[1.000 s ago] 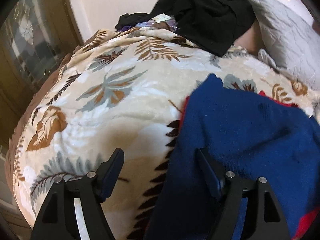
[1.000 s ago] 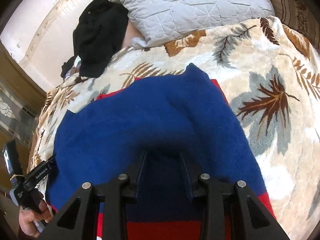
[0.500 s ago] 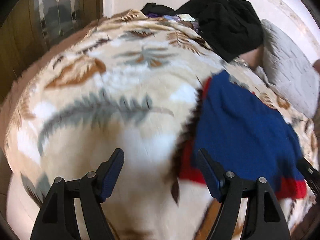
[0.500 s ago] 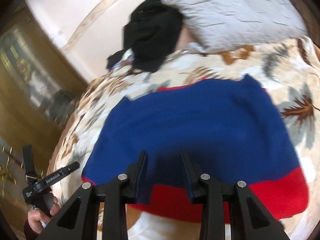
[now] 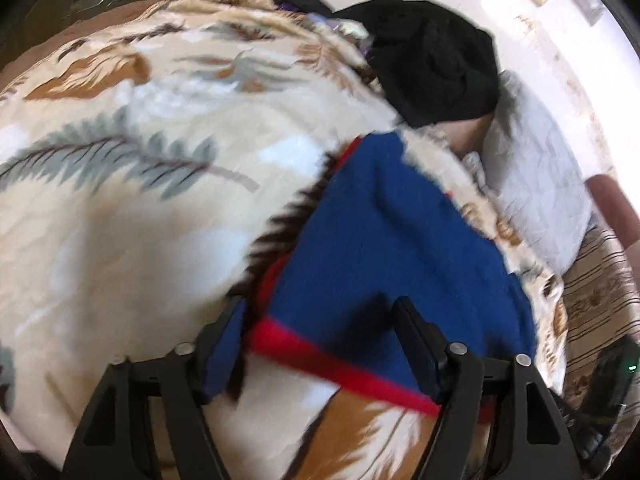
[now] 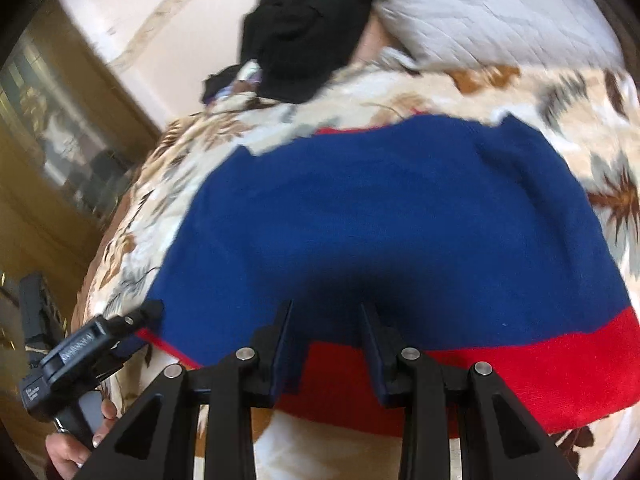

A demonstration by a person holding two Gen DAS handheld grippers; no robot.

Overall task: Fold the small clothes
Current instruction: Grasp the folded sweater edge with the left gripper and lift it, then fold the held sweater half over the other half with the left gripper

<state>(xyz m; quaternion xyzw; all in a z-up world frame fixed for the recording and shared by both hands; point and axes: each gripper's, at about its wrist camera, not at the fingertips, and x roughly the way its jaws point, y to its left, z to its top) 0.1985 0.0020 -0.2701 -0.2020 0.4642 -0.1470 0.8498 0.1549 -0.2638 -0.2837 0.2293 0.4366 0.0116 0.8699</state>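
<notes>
Bed blanket soft, leafy. Left tongs closing astride red hem corner of blue garment, lower centre (risk: pinching blanket too). Right tongs part-open over hem, grip unclear.

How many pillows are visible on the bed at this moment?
1. The grey quilted pillow lies at the far end of the bed, beside the black garment and beyond the blue garment. The blanket may hide others.
</notes>
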